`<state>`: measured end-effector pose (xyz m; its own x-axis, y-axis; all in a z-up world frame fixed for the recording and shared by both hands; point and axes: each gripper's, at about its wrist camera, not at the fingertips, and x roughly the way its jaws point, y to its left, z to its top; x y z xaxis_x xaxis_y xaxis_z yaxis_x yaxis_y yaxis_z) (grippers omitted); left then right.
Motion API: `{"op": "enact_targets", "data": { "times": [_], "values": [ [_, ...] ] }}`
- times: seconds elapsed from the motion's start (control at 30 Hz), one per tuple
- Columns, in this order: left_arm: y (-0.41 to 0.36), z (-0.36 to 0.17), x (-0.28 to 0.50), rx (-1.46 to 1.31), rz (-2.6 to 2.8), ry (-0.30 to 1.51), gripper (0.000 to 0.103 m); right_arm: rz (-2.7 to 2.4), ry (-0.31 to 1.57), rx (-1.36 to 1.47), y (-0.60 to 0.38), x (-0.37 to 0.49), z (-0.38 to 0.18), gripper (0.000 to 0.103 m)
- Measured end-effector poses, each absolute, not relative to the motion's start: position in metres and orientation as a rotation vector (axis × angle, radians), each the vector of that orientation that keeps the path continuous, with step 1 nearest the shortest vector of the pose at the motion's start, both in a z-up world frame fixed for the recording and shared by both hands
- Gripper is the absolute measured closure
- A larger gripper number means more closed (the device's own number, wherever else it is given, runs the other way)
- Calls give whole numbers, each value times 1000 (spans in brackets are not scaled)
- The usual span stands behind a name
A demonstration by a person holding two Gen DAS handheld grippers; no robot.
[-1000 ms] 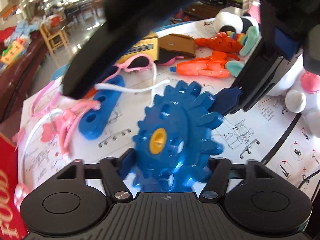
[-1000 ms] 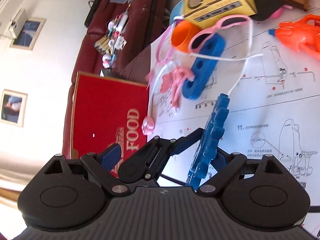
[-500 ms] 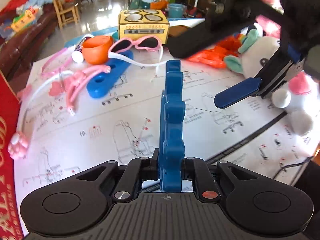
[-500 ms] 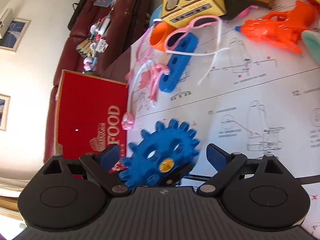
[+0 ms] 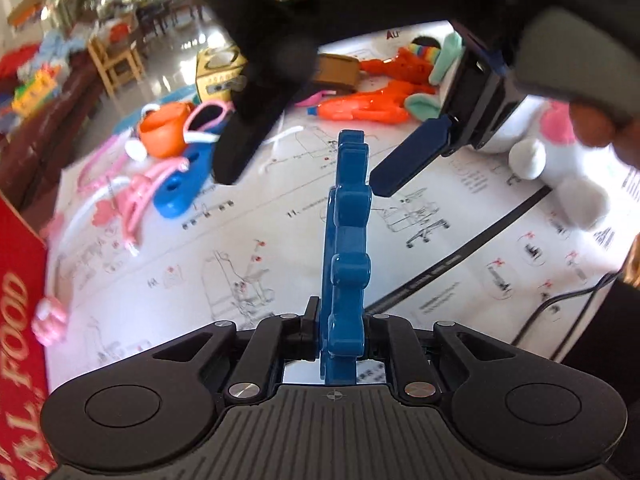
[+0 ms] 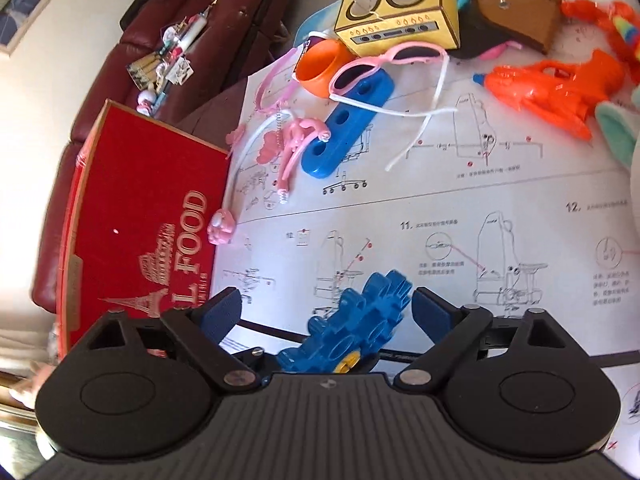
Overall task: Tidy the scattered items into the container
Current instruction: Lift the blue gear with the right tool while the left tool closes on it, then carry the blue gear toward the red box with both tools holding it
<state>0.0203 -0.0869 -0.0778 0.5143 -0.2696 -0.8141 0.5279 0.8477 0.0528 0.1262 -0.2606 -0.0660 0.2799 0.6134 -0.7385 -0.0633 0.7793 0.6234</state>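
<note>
Many toys litter the white instruction sheet beside a maroon sofa.

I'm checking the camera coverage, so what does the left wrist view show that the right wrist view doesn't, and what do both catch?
Only the left wrist view shows the white plush toy, a wooden chair on the floor beyond, and the right gripper from outside, jaws apart. Only the right wrist view shows the framed picture on the wall and the blue gear's yellow hub. Both show that gear, clamped on edge in the left gripper, the red box, the pink sunglasses, the orange cup and the orange water gun.
</note>
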Motion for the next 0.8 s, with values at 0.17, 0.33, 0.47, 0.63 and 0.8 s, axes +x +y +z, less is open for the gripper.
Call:
{"op": "enact_targets", "data": {
  "times": [0.17,0.33,0.47,0.63,0.8],
  "values": [
    [-76,-79,20,296,-495,925,94,456,1209,570,-273,124,-71,11],
    [-88,-79,12,442,-476,889,93,444,1244,540,-269,121,-74,11],
    [-95,-79,8,463,-484,887,93,466,1241,495,-258,118,-71,17],
    [-101,-80,8,452,-462,917,89,456,1263,448,-252,116,-78,54],
    [-105,-85,14,419,-390,972,70,442,1291,458,-253,109,-89,66]
  ]
}}
